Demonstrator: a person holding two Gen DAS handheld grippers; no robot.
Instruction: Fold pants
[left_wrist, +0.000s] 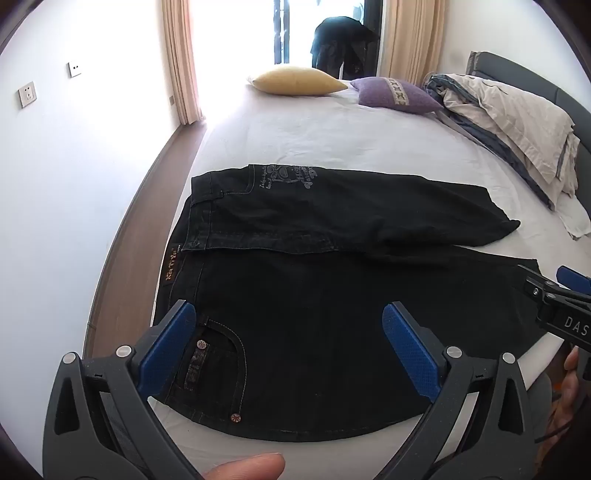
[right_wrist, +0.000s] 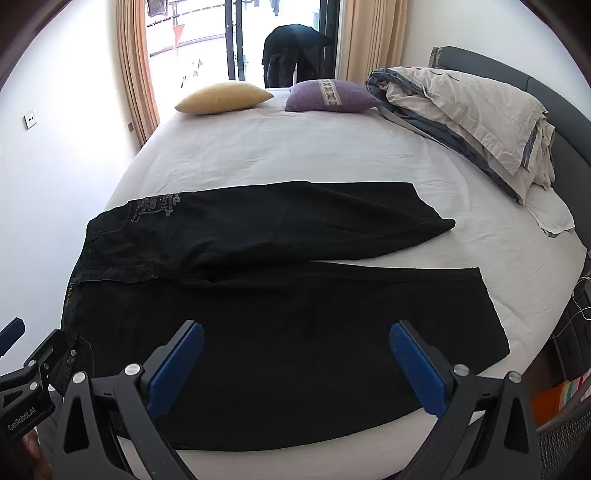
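Observation:
Black jeans (left_wrist: 314, 295) (right_wrist: 280, 332) lie spread on the white bed sheet (left_wrist: 332, 136) (right_wrist: 295, 155), waistband to the left, both legs running to the right. The far leg is turned over, its printed back pocket (left_wrist: 284, 177) showing. My left gripper (left_wrist: 288, 332) hovers open above the near hip, by the front pocket with rivets (left_wrist: 218, 365). Over the near leg's middle, my right gripper (right_wrist: 295, 354) stands open with nothing between its blue pads. In the left wrist view the right gripper's body shows at the right edge; the left gripper's body sits at the right wrist view's left edge.
A yellow cushion (left_wrist: 299, 79) (right_wrist: 225, 96) and a purple cushion (left_wrist: 397, 94) (right_wrist: 332, 95) lie at the bed's far side. A folded duvet with pillows (left_wrist: 509, 122) (right_wrist: 469, 114) rests against the grey headboard at the right. Wall and wooden floor run along the left.

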